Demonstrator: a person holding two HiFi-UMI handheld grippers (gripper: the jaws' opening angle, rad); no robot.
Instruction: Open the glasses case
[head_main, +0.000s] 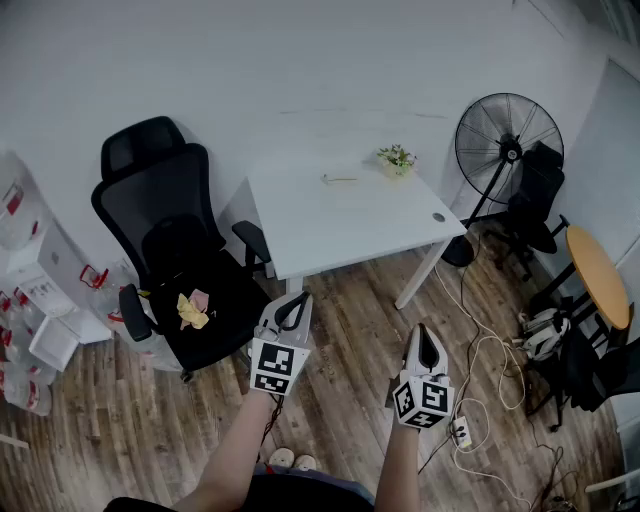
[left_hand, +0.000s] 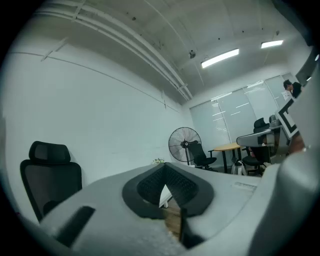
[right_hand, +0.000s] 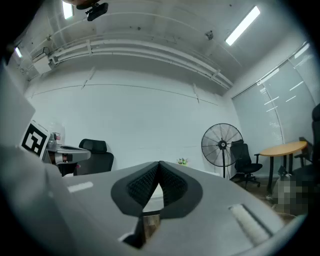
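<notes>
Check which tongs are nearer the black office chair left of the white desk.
Left. The left tongs hang just right of the chair, near its seat; the right tongs are farther right, beyond the left ones. Both are shut.

1. White desk (head_main: 350, 225) at 12 o'clock in head view. Small potted plant (head_main: 396, 158) on far corner, 1 o'clock of desktop. Cable grommet (head_main: 438, 217) near 3 o'clock edge.
2. Black office chair (head_main: 170, 240) just beside desk, at its 9 o'clock. Crumpled yellow and pink bits (head_main: 192, 309) on seat.
3. Pedestal fan (head_main: 508, 140) upright at 2 o'clock. Second black chair (head_main: 535, 200) just beside it.
4. Round wooden table (head_main: 598, 275) at 3 o'clock.
5. Loose white cables (head_main: 487, 345) across wood floor (head_main: 340, 400) at 4 o'clock. Power strip (head_main: 461, 432) near 5 o'clock.
6. White shelving (head_main: 30, 290) with red-marked packs at 9 o'clock.
7. Ceiling strip lights (left_hand: 220, 57) lit, 1 o'clock in left gripper view.
</notes>
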